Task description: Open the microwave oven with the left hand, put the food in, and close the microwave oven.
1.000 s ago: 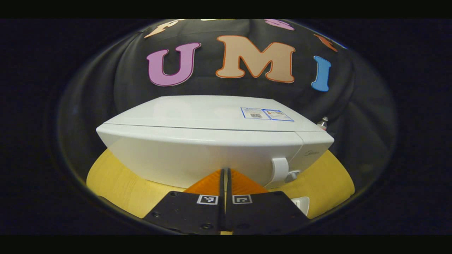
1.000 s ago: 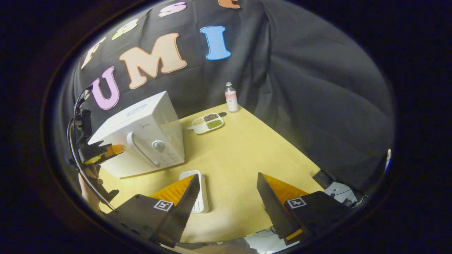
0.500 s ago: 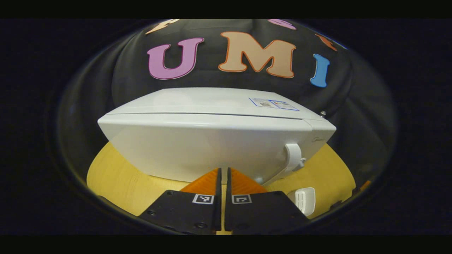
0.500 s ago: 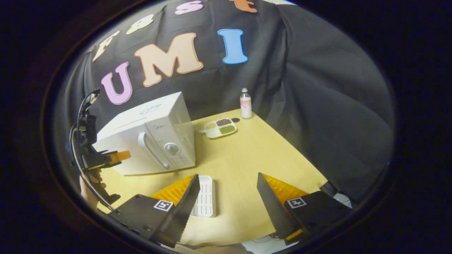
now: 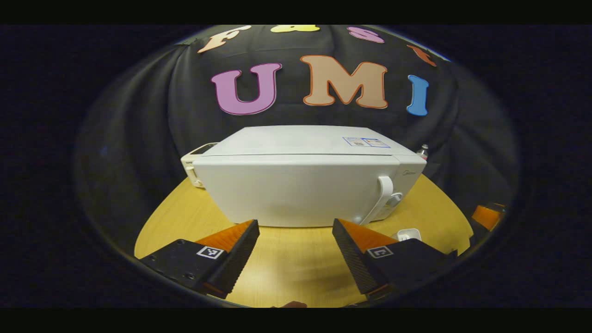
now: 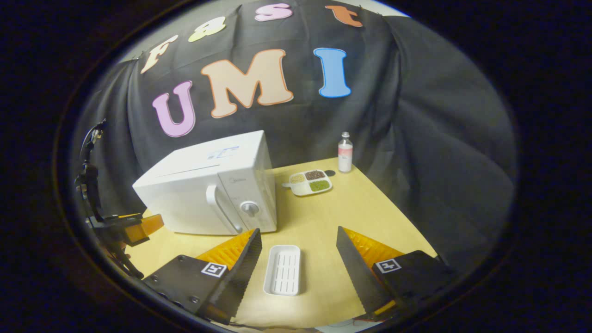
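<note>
Left gripper [image 5: 296, 231]: fingers spread wide apart, gripping nothing, hovering over bare desk [image 5: 291, 263] in the left gripper view. Just ahead of the fingers, the white microwave oven [image 5: 300, 185], door shut, standing on the desk with its front toward the camera. Pale curved door handle [image 5: 381, 196] at the right end of that front, well to the right of the gap between the fingers. Low at the right, a corner of a white tray [image 5: 407, 233] lying on the desk near the oven's base. Far right edge, a fingertip of the other gripper peeking in. Behind the oven's right rear corner, the top of a small bottle [image 5: 422, 150].

Right gripper [image 6: 298, 249]: fingers likewise held well apart, closed on nothing. Between them and slightly forward, in the right gripper view, the white tray [image 6: 283, 270], ribbed inside, lying flat on the desk [image 6: 365, 208] and touching neither finger. Beyond the tray, the microwave oven [image 6: 208, 185], door closed, handle [image 6: 219, 210] and round knob [image 6: 249, 208] facing this way. Right of the oven, a divided dish of food [image 6: 309, 181] with three fillings, resting on the desk, apart from the oven. Just behind the dish, the bottle [image 6: 345, 158] upright near the desk's back edge. Far left, the left gripper [image 6: 138, 226] held off the oven's front corner, not touching it.
</note>
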